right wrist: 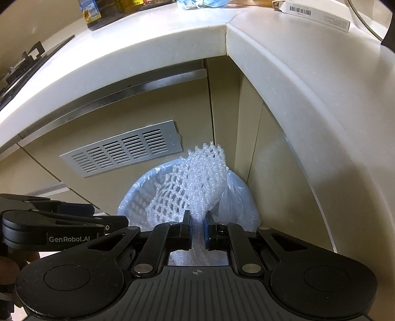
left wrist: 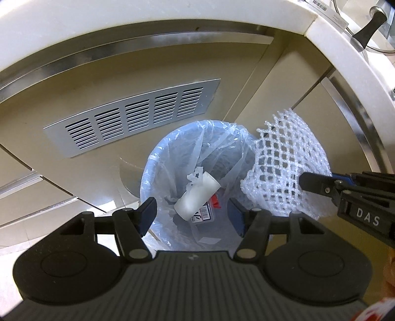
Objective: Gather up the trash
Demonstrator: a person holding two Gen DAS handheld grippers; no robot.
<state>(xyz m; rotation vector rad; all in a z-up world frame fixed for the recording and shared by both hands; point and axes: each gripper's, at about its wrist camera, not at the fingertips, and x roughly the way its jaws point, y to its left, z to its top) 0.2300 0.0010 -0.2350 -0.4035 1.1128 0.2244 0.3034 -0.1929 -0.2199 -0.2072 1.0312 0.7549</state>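
A waste bin lined with a pale blue plastic bag [left wrist: 170,153] stands on the floor against the cabinet; it also shows in the right wrist view [right wrist: 237,205]. Inside lie a white paper cup [left wrist: 197,197] and a small carton with a barcode [left wrist: 206,212]. My left gripper [left wrist: 191,213] is open and empty above the bin. My right gripper [right wrist: 197,228] is shut on a white foam net sleeve [right wrist: 197,182] and holds it over the bin's right rim. In the left wrist view the net [left wrist: 284,160] hangs at the right, held by the right gripper [left wrist: 318,184].
A beige cabinet with a metal vent grille [left wrist: 133,118] stands behind the bin. A white countertop [right wrist: 172,44] curves overhead with bottles [right wrist: 92,12], a flat box [right wrist: 318,13] and a pan lid [left wrist: 370,24] on it. A stove [right wrist: 22,64] is at the left.
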